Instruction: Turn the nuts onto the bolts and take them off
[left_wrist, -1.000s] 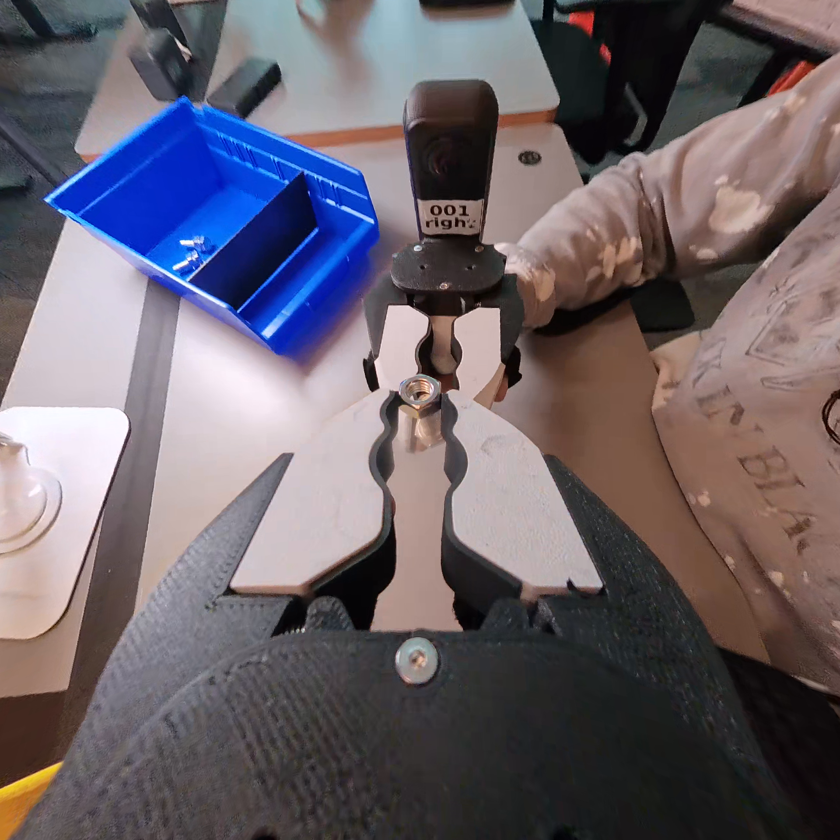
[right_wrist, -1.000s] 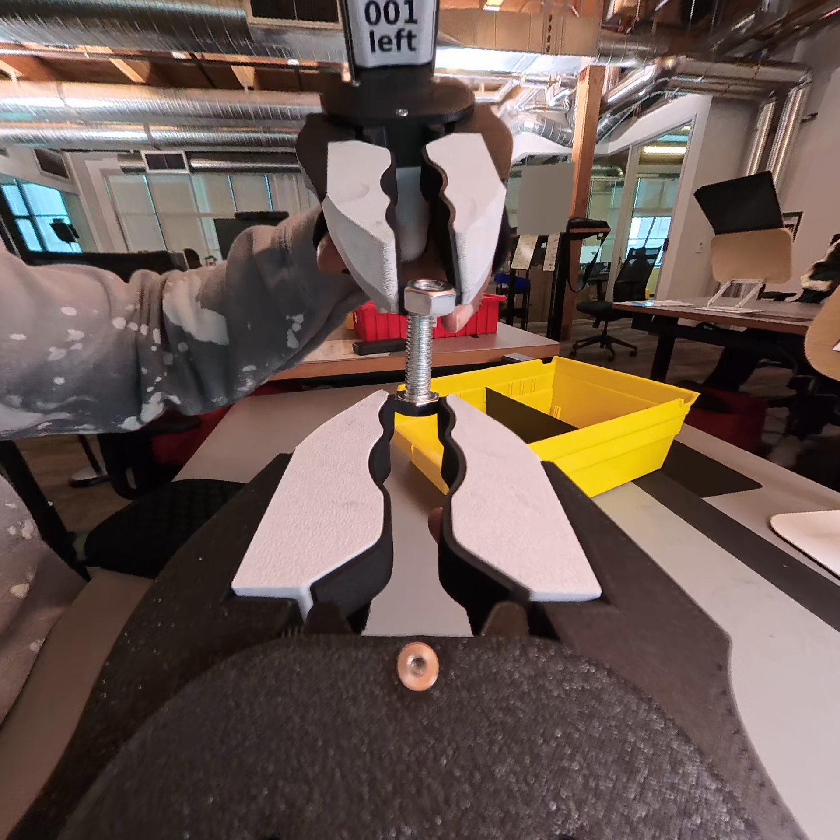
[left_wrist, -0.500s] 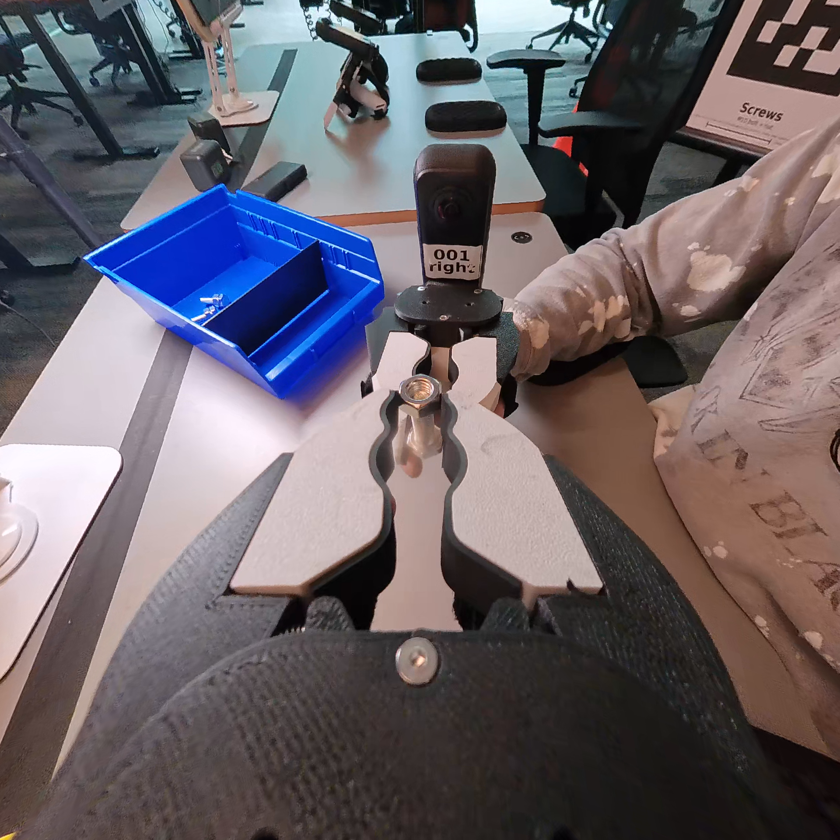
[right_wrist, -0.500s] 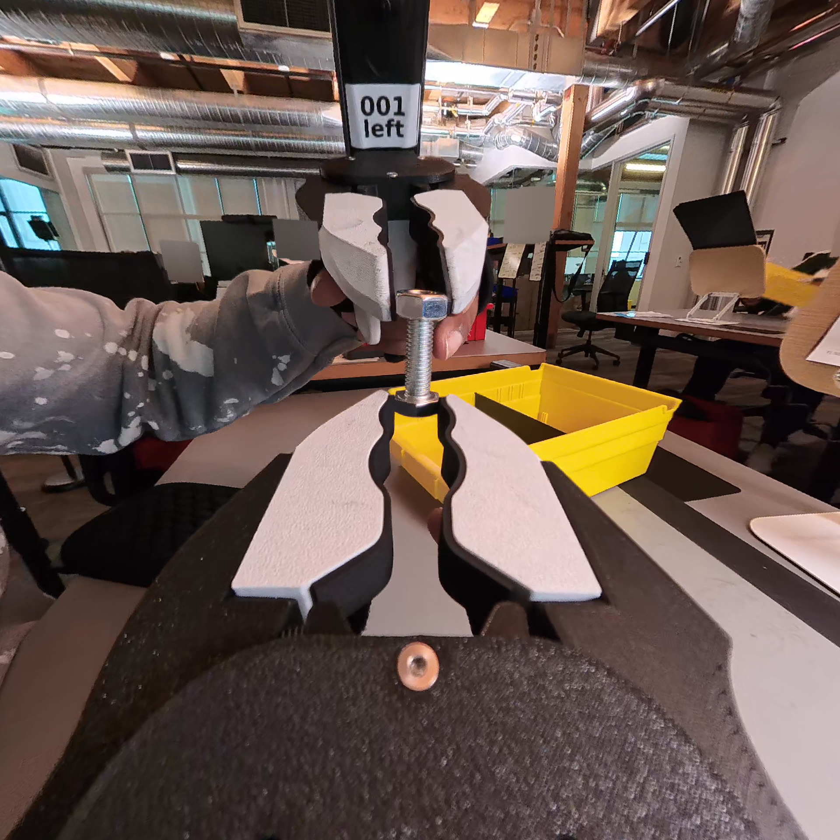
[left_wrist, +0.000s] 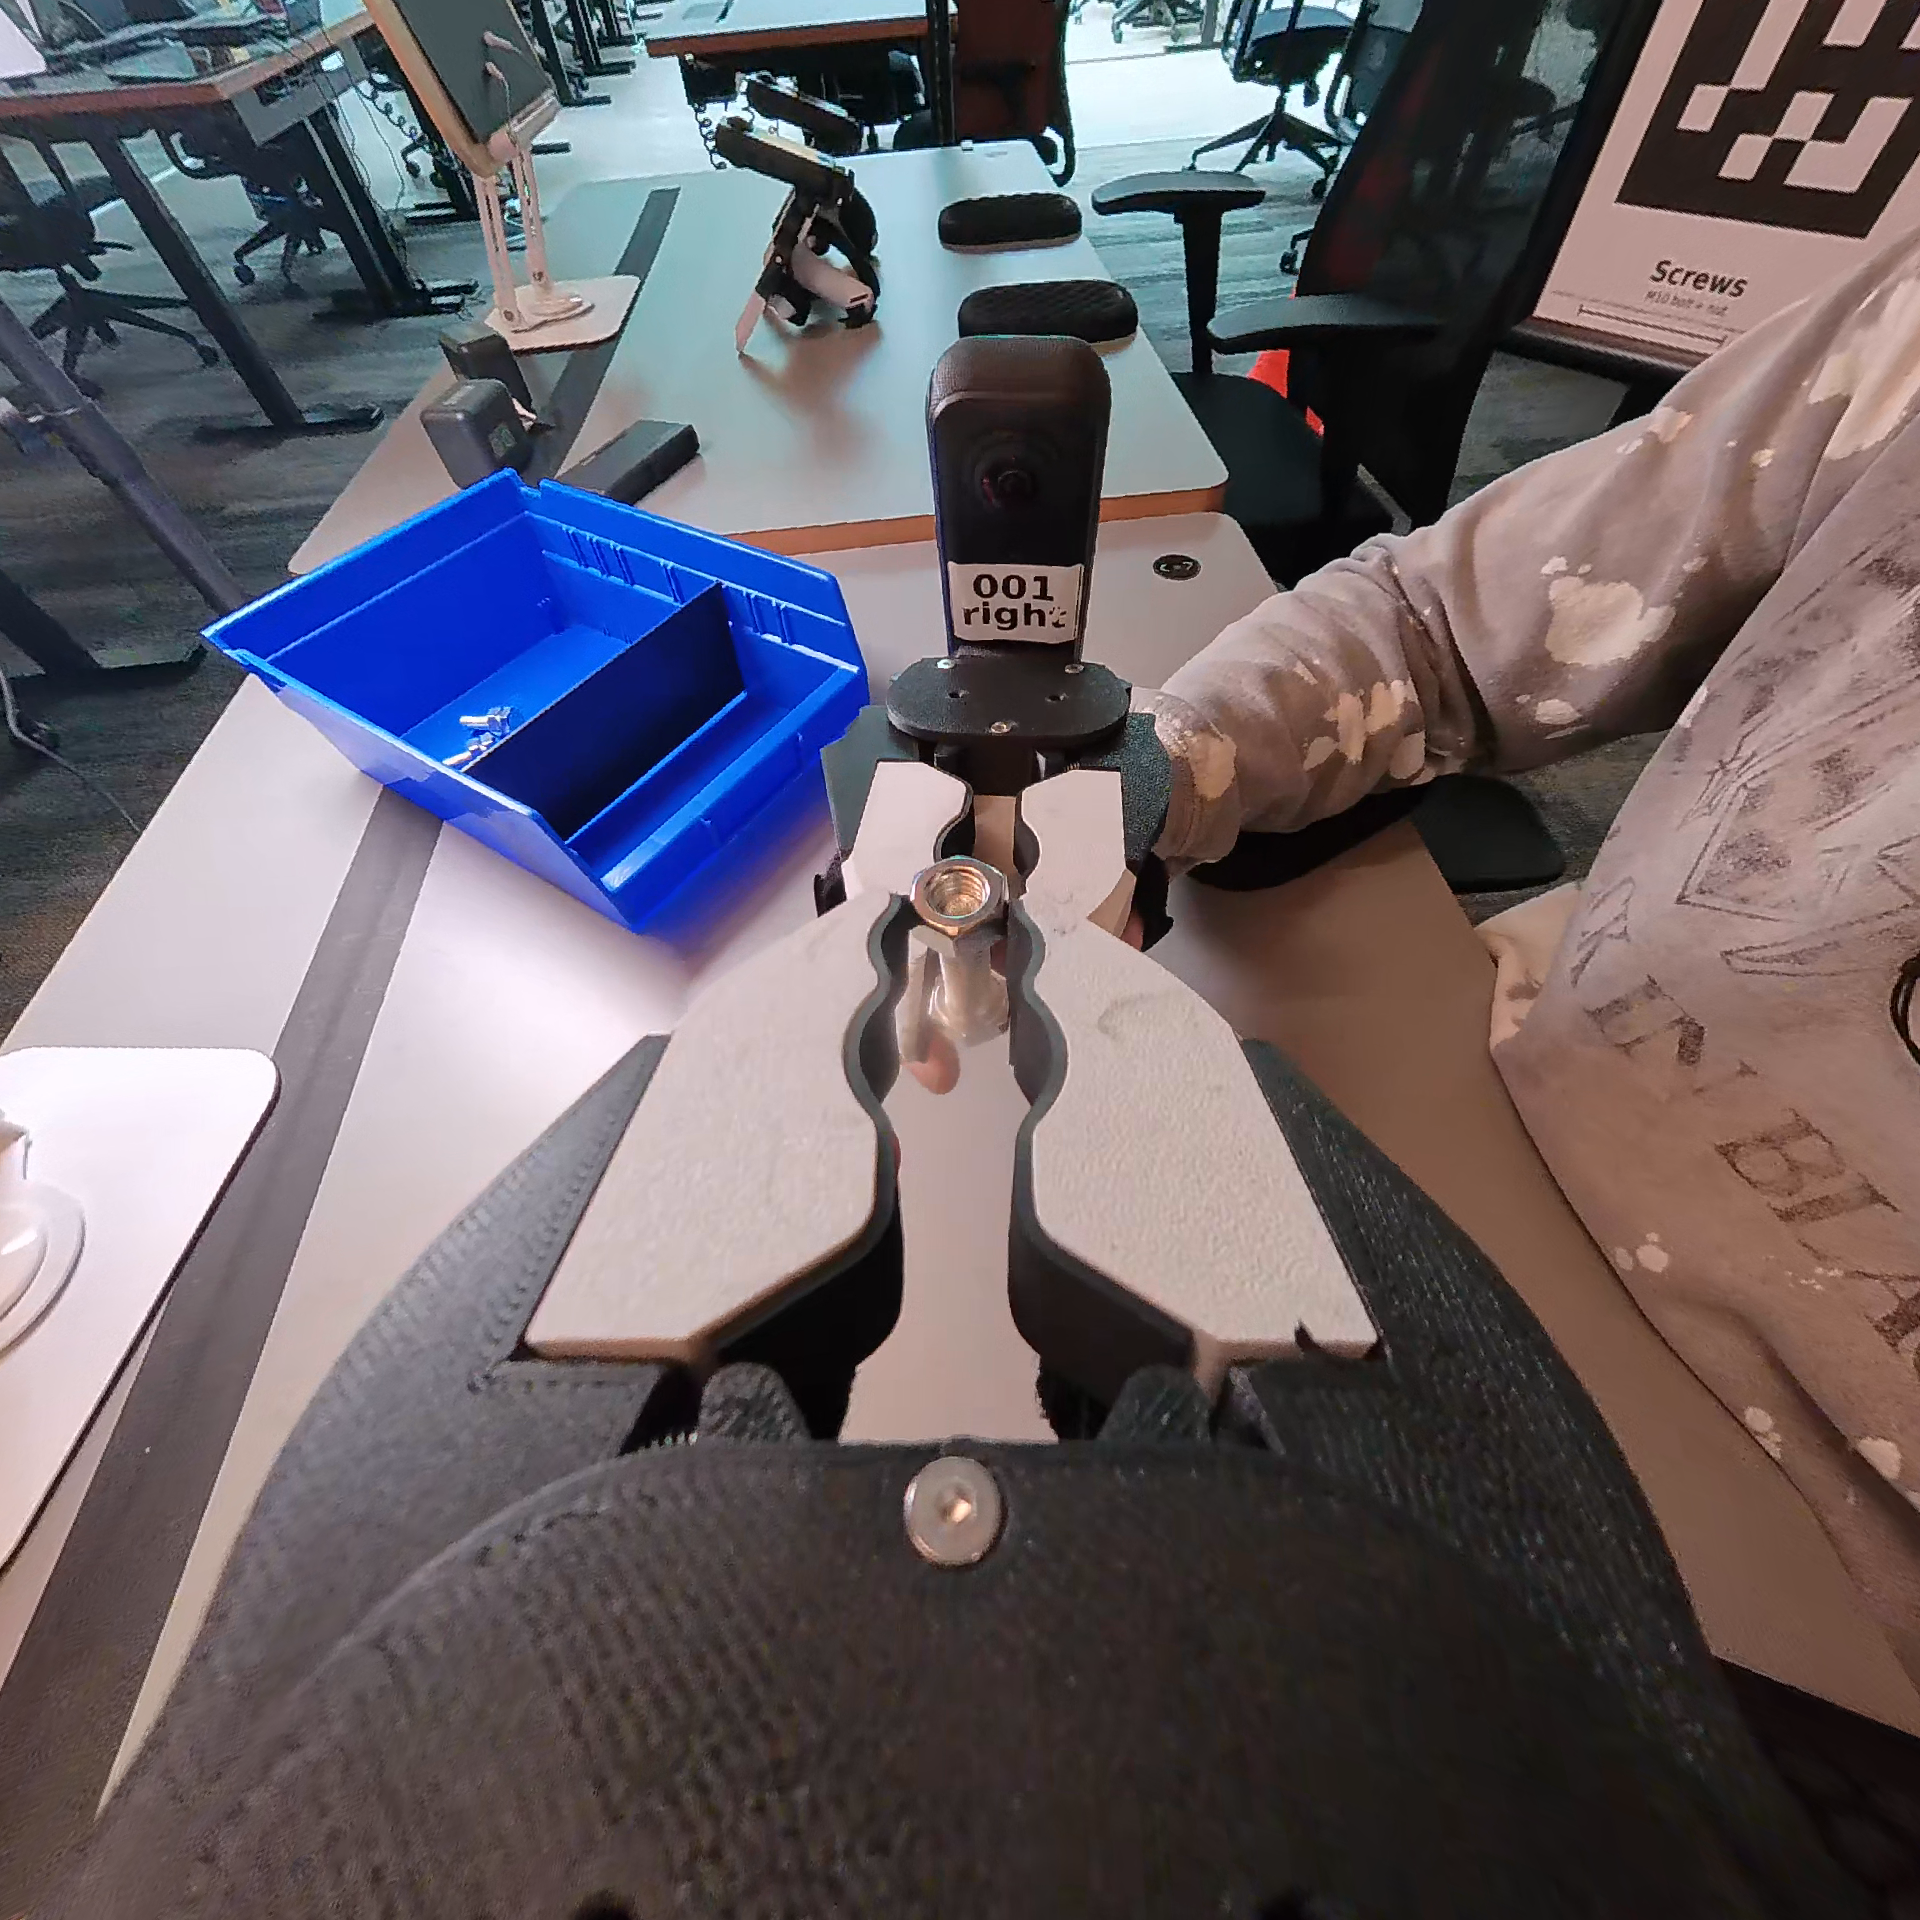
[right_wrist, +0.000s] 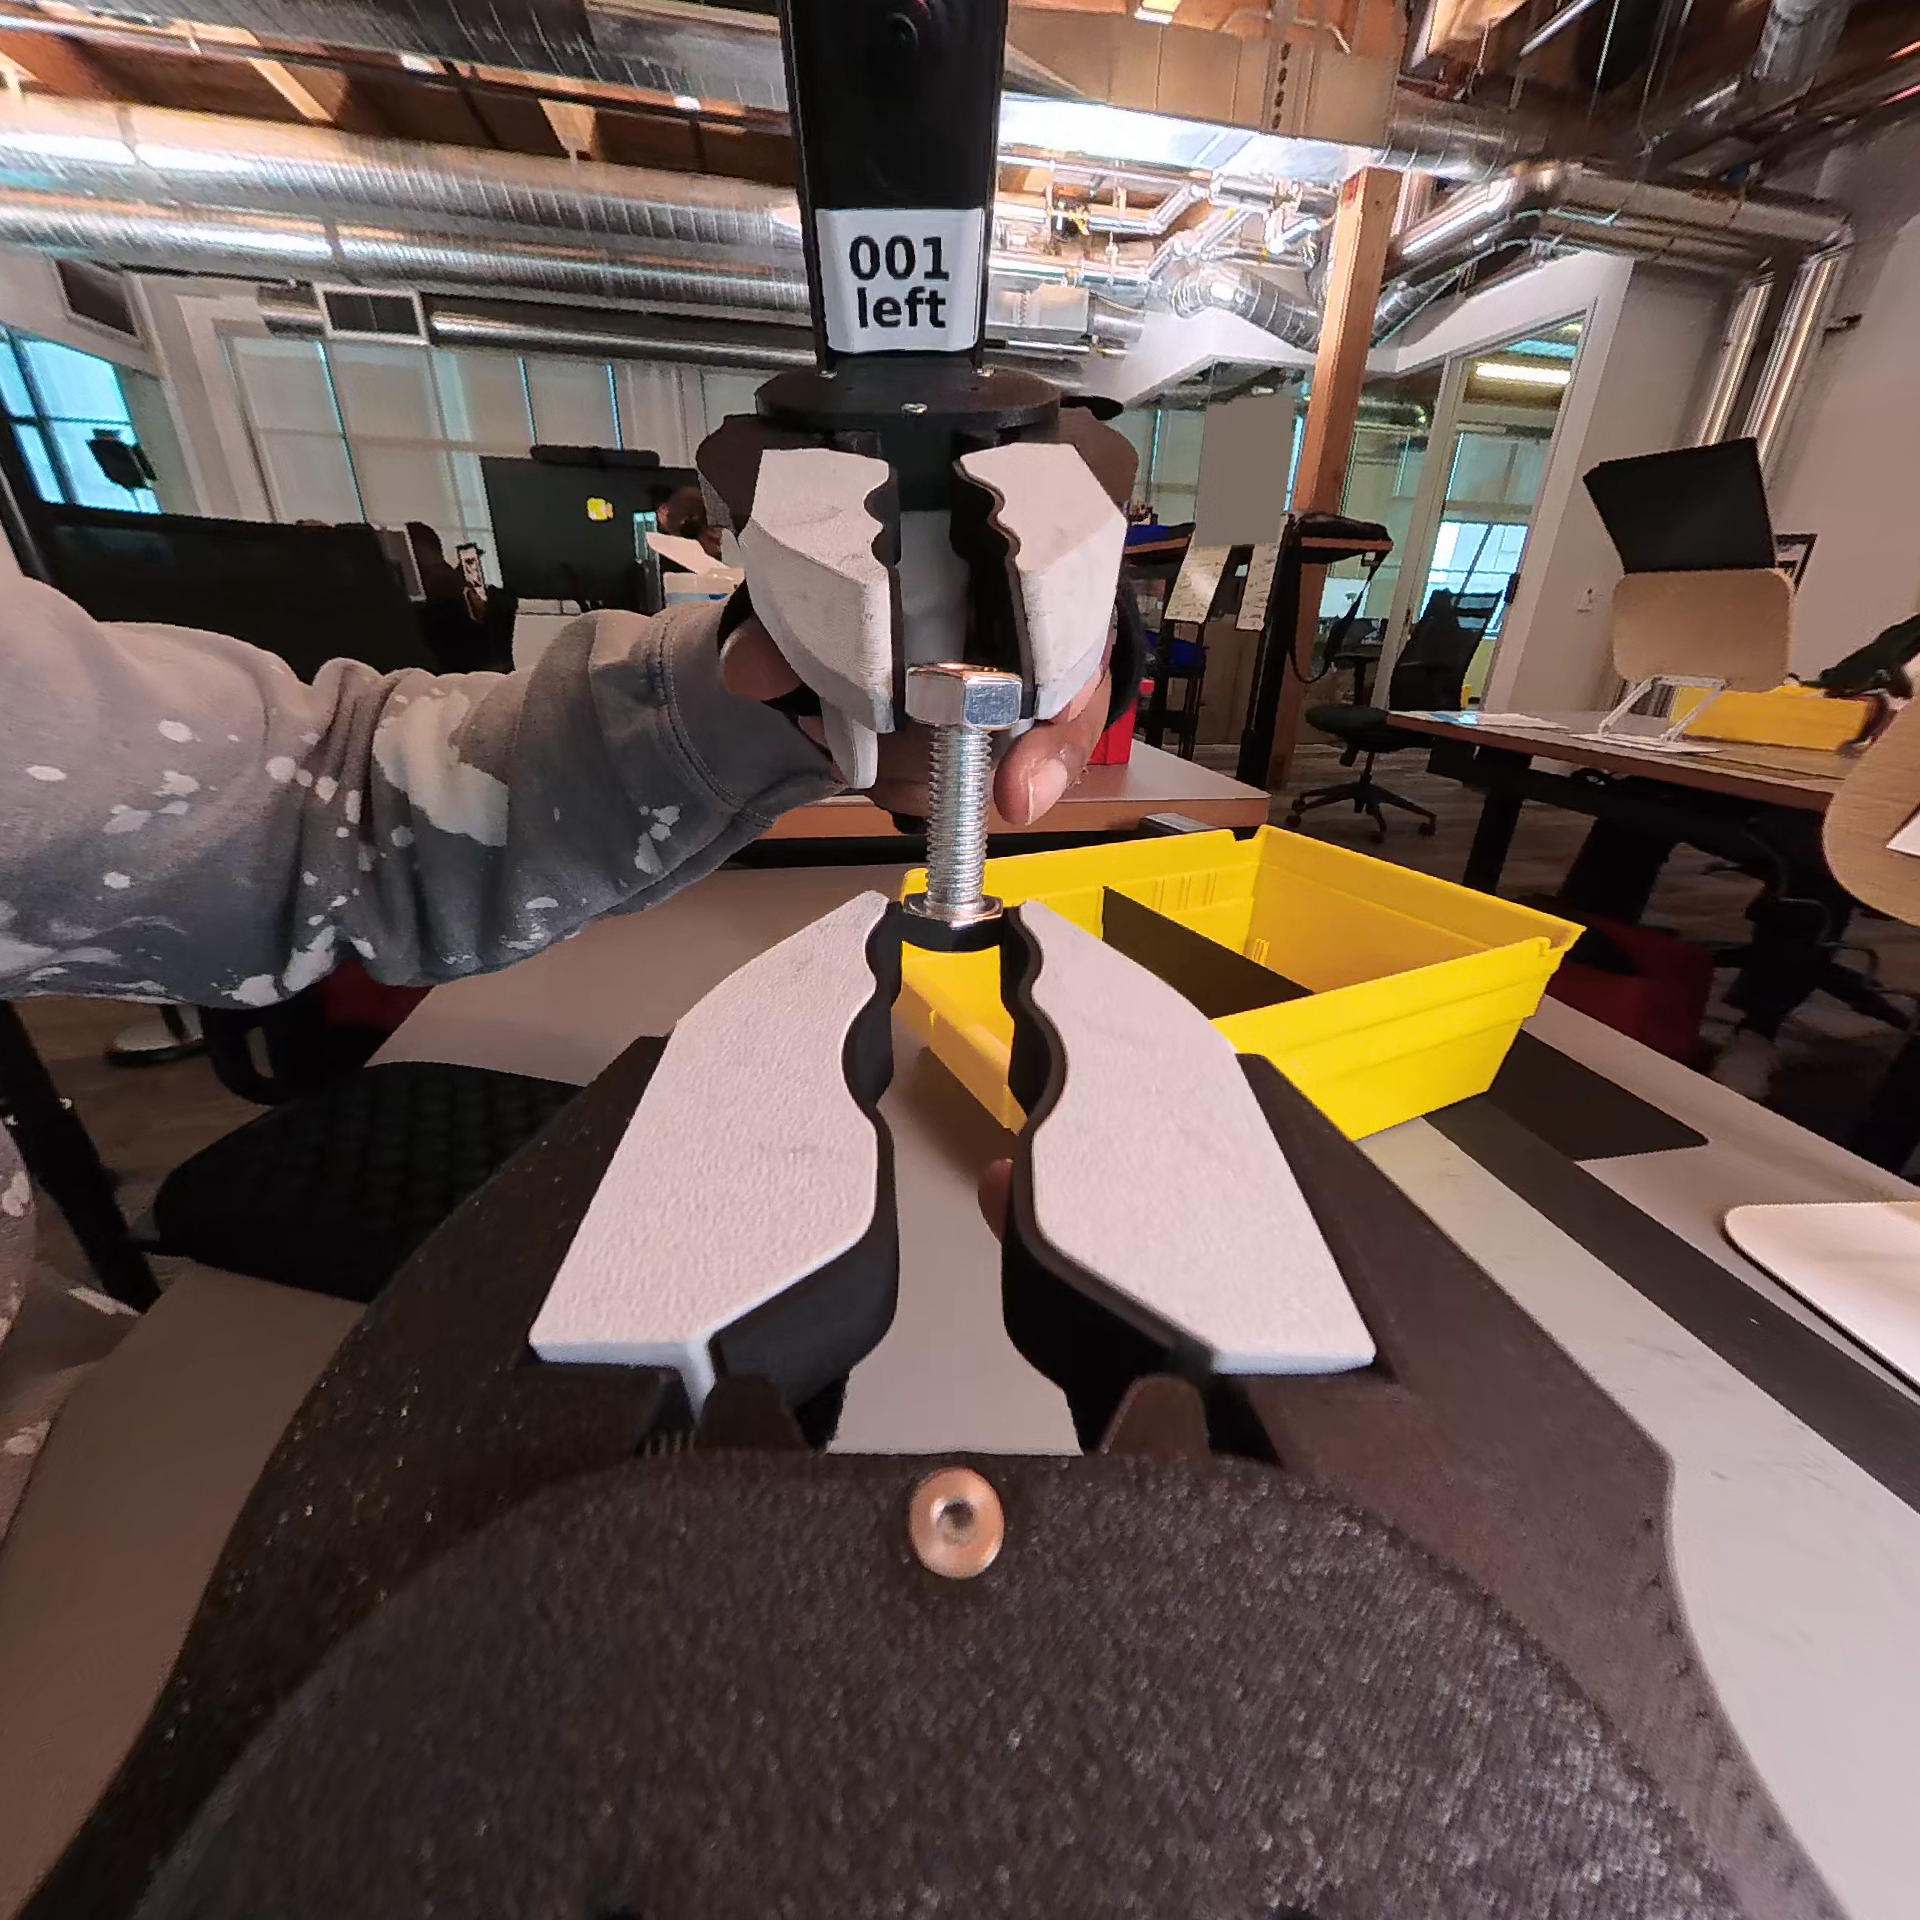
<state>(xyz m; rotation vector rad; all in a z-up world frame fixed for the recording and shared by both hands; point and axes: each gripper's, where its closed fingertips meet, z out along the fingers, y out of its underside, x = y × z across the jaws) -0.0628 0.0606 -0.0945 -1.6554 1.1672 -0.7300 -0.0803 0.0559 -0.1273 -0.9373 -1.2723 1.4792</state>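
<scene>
A silver bolt (right_wrist: 958, 810) stands upright between my two grippers above the table. My left gripper (left_wrist: 956, 914) is shut on the bolt's hex head (left_wrist: 956, 899); in the right wrist view it (right_wrist: 961, 717) comes down from above. My right gripper (right_wrist: 951, 920) is shut on a nut (right_wrist: 951, 916) at the lower end of the thread. In the left wrist view the right gripper (left_wrist: 992, 831) sits just beyond the bolt head, and the nut is hidden there.
A blue divided bin (left_wrist: 644, 883) stands at the left with a few small metal parts (left_wrist: 480, 727) in one compartment. A yellow divided bin (right_wrist: 1382, 1049) stands behind the right gripper. A white stand base (left_wrist: 125, 1195) lies at the table's left edge. The person's sleeves reach in from the sides. The grippers are tip to tip, or close to it.
The left wrist view has tilted up and shows more of the room. Both grippers keep their hold, and the bolt stays upright between them.
</scene>
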